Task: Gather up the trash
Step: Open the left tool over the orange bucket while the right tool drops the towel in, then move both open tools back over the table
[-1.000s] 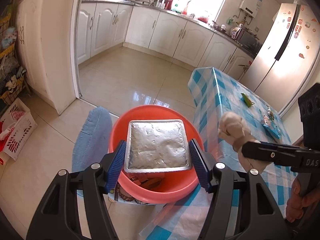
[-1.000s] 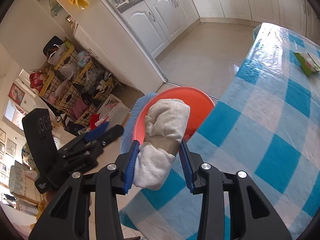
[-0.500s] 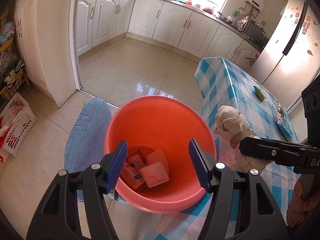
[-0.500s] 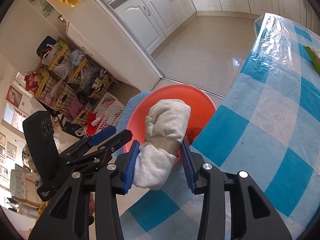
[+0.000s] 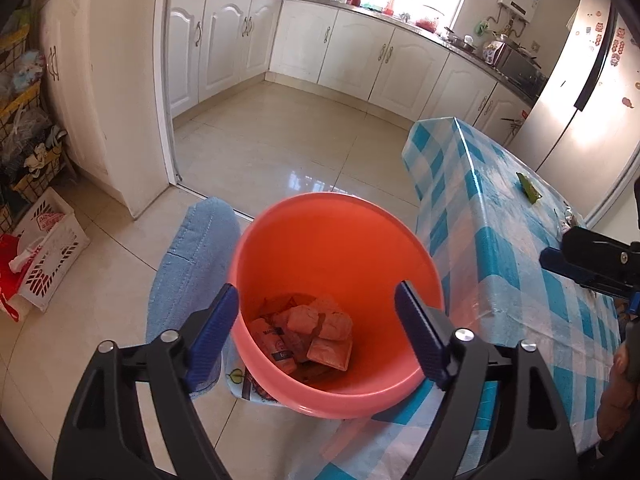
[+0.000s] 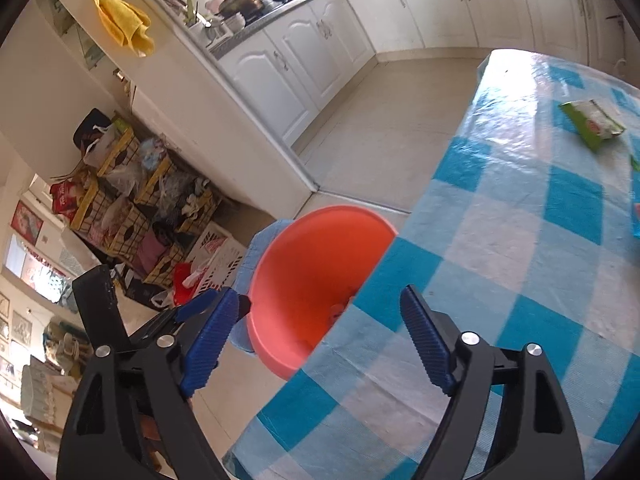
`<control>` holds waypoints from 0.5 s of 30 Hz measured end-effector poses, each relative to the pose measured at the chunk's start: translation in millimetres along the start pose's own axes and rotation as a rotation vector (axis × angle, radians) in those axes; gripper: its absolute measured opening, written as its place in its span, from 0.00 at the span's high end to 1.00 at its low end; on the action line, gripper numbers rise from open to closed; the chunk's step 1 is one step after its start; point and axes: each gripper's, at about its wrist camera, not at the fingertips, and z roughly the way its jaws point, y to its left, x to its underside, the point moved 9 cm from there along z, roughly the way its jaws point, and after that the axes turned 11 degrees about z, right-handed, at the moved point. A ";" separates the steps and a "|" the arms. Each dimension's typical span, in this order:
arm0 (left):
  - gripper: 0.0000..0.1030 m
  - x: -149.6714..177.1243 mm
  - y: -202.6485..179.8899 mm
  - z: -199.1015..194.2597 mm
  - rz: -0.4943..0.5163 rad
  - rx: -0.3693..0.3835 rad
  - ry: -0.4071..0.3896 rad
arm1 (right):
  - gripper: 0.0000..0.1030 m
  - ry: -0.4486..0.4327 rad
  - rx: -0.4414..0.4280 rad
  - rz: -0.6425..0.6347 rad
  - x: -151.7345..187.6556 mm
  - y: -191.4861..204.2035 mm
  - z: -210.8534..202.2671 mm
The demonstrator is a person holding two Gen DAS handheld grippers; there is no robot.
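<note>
Hovering over the orange bucket [image 5: 340,240], my left tongs [image 5: 320,332] have just spread wide, nothing between them. My right tongs [image 6: 316,336] have just opened too, empty above the checked surface [image 6: 520,240]. Wrappers and wadded trash [image 5: 316,336] lie in the bucket's bottom.

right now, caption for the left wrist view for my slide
Open left hand-held gripper above an orange bucket holding wrappers, beside a blue-checked table.

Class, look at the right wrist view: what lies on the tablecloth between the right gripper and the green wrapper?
Only bare checked tablecloth shows between the open right gripper and the green wrapper in the right wrist view.
</note>
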 end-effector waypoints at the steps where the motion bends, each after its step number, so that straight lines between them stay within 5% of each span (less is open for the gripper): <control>1: 0.18 -0.5 -1.3 -2.3 -0.011 0.012 -0.010 | 0.15 -0.009 0.003 0.002 0.4 -3.1 -3.9; 15: 0.14 -29.7 -58.0 -31.6 0.098 0.079 -0.106 | 0.14 -0.158 0.070 0.011 8.2 -53.9 -61.8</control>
